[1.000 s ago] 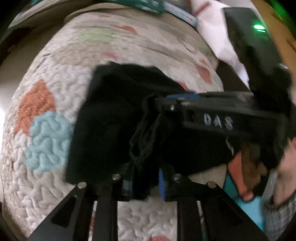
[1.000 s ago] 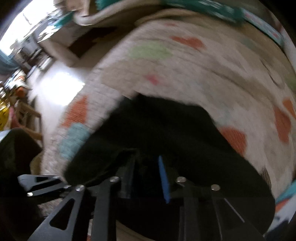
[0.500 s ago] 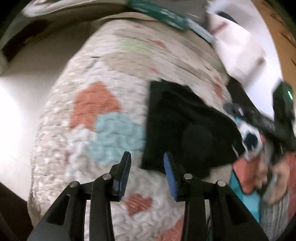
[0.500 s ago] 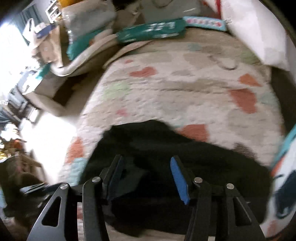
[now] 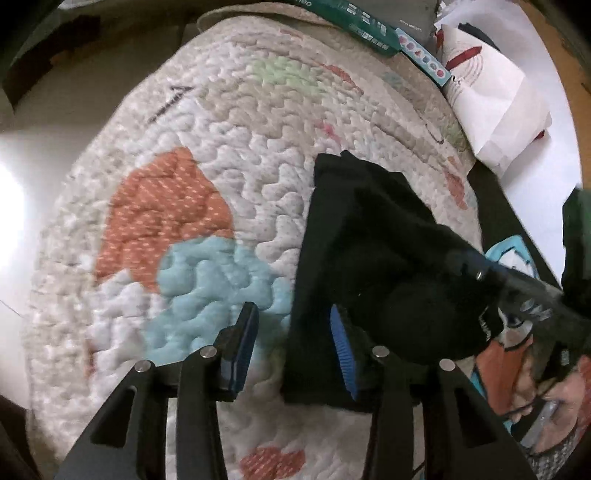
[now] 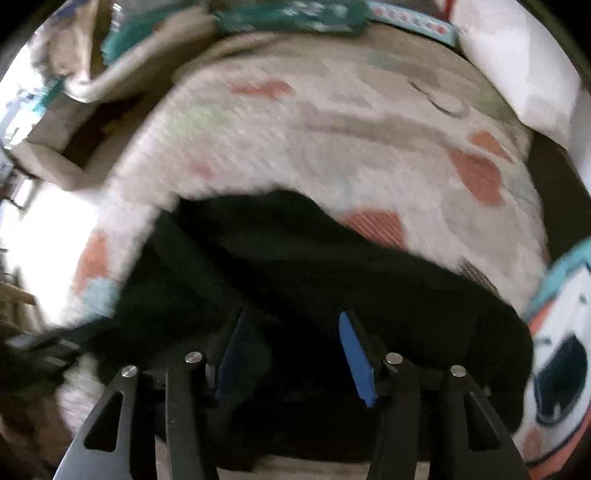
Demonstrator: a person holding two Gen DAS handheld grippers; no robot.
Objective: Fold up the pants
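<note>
The black pants [image 5: 369,258] lie folded in a bundle on the quilted mat [image 5: 221,155] with coloured patches. My left gripper [image 5: 293,350] hovers over their left edge. Its jaws are opening, and the blue pads [image 5: 245,347] press on nothing. The edge of the cloth lies below the gap. In the right wrist view the pants [image 6: 314,258] fill the lower middle. My right gripper [image 6: 295,354] is just above them, its jaws opening and no cloth pinched between the pads [image 6: 356,362]. The right gripper [image 5: 517,291] also reaches in from the right of the left wrist view.
A white pillow [image 5: 491,110] and green packs [image 5: 365,26] line the mat's far edge. A cartoon-print cushion [image 6: 554,350] lies to the right of the pants. Bright floor [image 5: 14,221] borders the mat on the left.
The left gripper was shut on a bunch of black cloth; it let go and slid left off the pants. The right gripper's jaws widened and it lifted a little above the cloth.
</note>
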